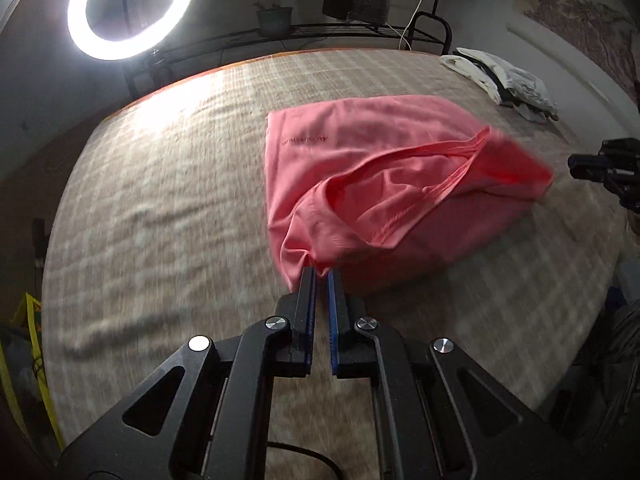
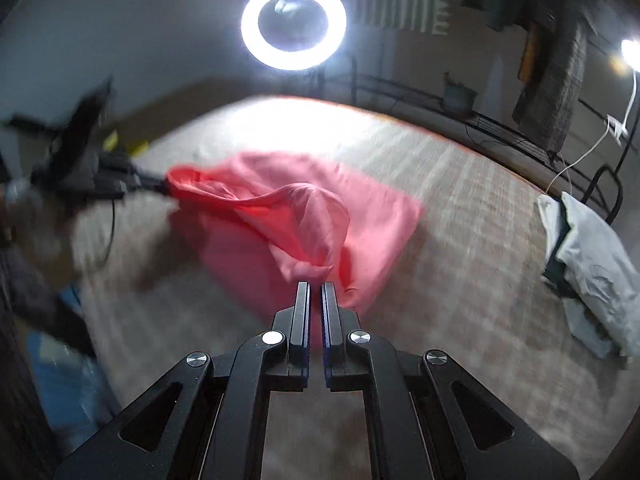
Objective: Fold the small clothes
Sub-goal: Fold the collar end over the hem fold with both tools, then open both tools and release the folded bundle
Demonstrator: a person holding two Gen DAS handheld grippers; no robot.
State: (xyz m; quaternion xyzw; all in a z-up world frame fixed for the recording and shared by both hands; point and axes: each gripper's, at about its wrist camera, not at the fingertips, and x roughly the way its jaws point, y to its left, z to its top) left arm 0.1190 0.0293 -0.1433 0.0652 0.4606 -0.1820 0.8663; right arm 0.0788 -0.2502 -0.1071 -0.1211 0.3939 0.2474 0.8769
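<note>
Left wrist view:
- Pink garment [image 1: 372, 176]: soft thin cloth, creased. Its far part lies flat on the bed [image 1: 160, 208]; its near edge is lifted and bunched.
- Your left gripper [image 1: 322, 274]: black fingers with blue pads, pinching the garment's near bunched corner.
- Your right gripper [image 1: 608, 168]: at the frame's right edge, just beside the garment's blurred far corner.
- Bed cover: beige plaid weave, rippled.
- Pile of white and dark clothes [image 1: 508, 80]: crumpled, at the far right of the bed, well apart from the garment.
- Ring light [image 1: 128, 8]: round, lit, beyond the bed.

Right wrist view:
- Your right gripper [image 2: 316, 286]: fingers nearly pressed together, pinching a twisted fold of the pink garment [image 2: 312, 216].
- Your left gripper [image 2: 158, 184]: blurred, gripping the opposite corner, with the hem stretched between the two.
- Potted plant [image 2: 458, 94]: on a dark metal rack behind the bed.
</note>
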